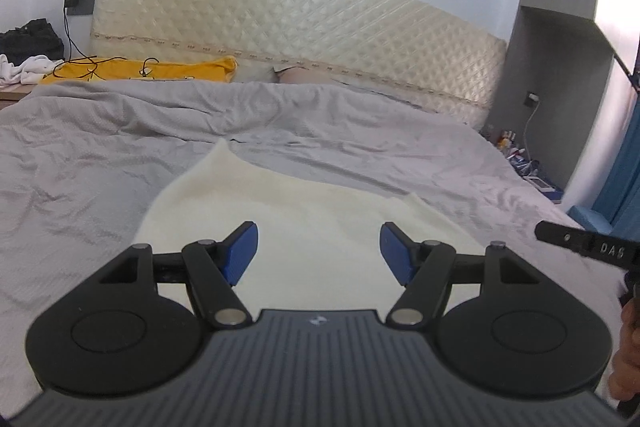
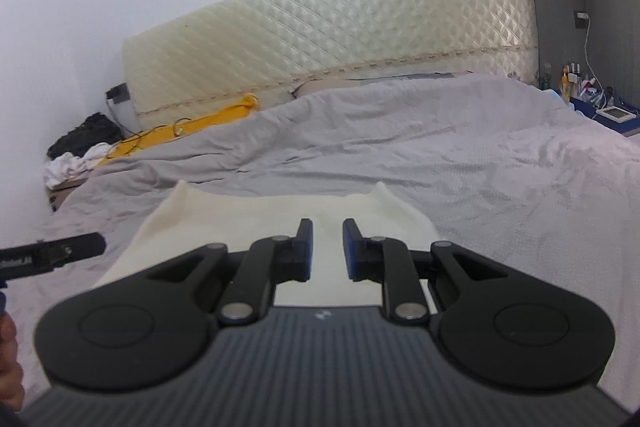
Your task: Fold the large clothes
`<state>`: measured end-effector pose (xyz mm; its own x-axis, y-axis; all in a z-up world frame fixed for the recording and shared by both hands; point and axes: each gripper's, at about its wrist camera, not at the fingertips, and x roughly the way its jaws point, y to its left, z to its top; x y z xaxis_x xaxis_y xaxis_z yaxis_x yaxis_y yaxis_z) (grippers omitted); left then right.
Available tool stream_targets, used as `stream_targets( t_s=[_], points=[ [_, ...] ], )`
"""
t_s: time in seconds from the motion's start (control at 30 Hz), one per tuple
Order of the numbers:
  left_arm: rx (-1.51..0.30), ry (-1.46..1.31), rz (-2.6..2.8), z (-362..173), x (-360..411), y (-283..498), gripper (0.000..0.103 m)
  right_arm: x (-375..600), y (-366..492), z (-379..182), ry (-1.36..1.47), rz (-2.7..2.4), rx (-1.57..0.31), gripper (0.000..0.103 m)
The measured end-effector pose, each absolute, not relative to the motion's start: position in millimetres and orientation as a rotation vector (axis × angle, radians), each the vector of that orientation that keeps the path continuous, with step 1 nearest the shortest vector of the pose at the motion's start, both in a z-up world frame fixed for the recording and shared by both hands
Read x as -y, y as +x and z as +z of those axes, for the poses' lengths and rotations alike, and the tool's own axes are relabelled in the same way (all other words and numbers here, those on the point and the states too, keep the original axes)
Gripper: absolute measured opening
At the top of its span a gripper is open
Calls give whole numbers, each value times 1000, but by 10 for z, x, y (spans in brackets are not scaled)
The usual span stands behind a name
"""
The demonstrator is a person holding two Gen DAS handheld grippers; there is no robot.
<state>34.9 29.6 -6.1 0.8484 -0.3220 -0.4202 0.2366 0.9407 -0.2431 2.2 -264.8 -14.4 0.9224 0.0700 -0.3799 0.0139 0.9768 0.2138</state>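
hovering grippers (image 1: 319, 254), cream garment (image 1: 304, 211), grey bed (image 1: 100, 155)

It was a home bedroom. A wide bed under a wrinkled grey cover (image 1: 280, 131) stood against a quilted cream headboard (image 1: 280, 11), with toiletries on a bedside shelf (image 2: 592, 99).

A folded garment (image 1: 304, 211) lies on the near part of the bed (image 1: 100, 147). The headboard (image 1: 280, 27) stands at the far end, a clothes pile (image 1: 28, 51) far left, a cluttered shelf (image 2: 600, 107) far right.
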Motion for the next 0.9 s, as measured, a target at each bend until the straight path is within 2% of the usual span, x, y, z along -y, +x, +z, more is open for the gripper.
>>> stream_targets(
  t_s=[0.27, 0.5, 0.53, 0.6, 0.67, 0.7, 0.73, 0.8, 0.83, 0.9],
  points=[
    [-449, -192, -335, 143, -261, -319, 72, 2564, -386, -156, 198, 44, -407, 20],
    [-505, -243, -325, -74, -257, -223, 72, 2527, -263, -349, 208, 37, -477, 21],
    [-525, -271, -327, -144, -283, -162, 72, 2553, -236, -393, 234, 36, -499, 28],
    [-574, -317, -332, -268, -325, -39, 72, 2654, -173, -502, 322, 38, -550, 34],
    [-614, -358, -334, -388, -369, 67, 72, 2747, -126, -621, 408, 21, -594, 37],
    [-632, -371, -329, -436, -385, 116, 72, 2799, -95, -682, 450, 5, -616, 45],
    [-651, -382, -321, -484, -399, 157, 72, 2839, -76, -740, 482, -20, -634, 59],
    [-689, -409, -306, -584, -437, 239, 74, 2901, -35, -839, 545, -59, -660, 77],
    [-708, -427, -298, -630, -460, 275, 76, 2935, -16, -888, 589, -58, -669, 83],
    [-773, -493, -289, -746, -519, 392, 81, 3030, 25, -1035, 745, -17, -692, 83]
  ],
)
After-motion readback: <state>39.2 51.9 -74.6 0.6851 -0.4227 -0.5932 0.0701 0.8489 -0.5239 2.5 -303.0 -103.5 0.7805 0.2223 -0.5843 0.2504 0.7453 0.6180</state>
